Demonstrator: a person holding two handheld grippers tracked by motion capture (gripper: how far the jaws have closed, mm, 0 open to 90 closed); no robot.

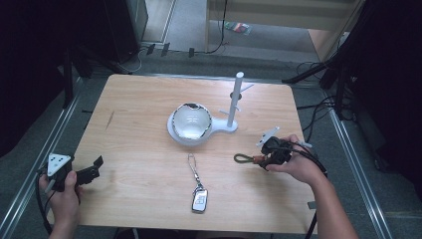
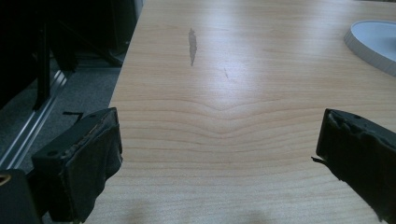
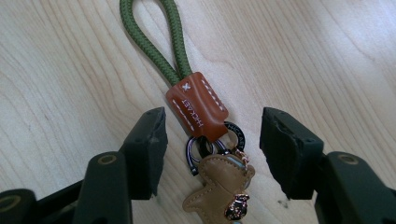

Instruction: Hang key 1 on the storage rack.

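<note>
**Green-cord keychain between the right jaws, not yet gripped**

Keychain (image 3: 194,109) flat on the wooden table (image 1: 139,119), right of centre in the high view, toward the near edge. Green rope loop (image 3: 152,39) pointing away from the right gripper (image 3: 212,140); brown leather tab with white stitching joining the loop to dark metal rings (image 3: 205,147); tan leather charm (image 3: 219,184) below the rings, nearest the camera in the right gripper view.

Right gripper held low over the table, jaws set either side of the leather tab and rings. Roughly half open. Clear gap of bare wood on both sides between pads and keychain: no contact, nothing clamped.

Left gripper (image 2: 219,149) near the left front corner of the table, well apart from the keychain. Jaws wide open, bare wood between them, nothing held. Dark streak (image 2: 192,45) in the wood grain ahead of it.

Farther out: car key fob (image 1: 199,200) with thin metal chain (image 1: 193,168) lying near the front edge, between the two hands, near the keychain but not touching. White stand (image 1: 234,107) with upright post and side pegs at table centre, shiny round bowl (image 1: 191,120) seated on its base, left of the post. Rim of that white base at the upper right of the left gripper view.
</note>
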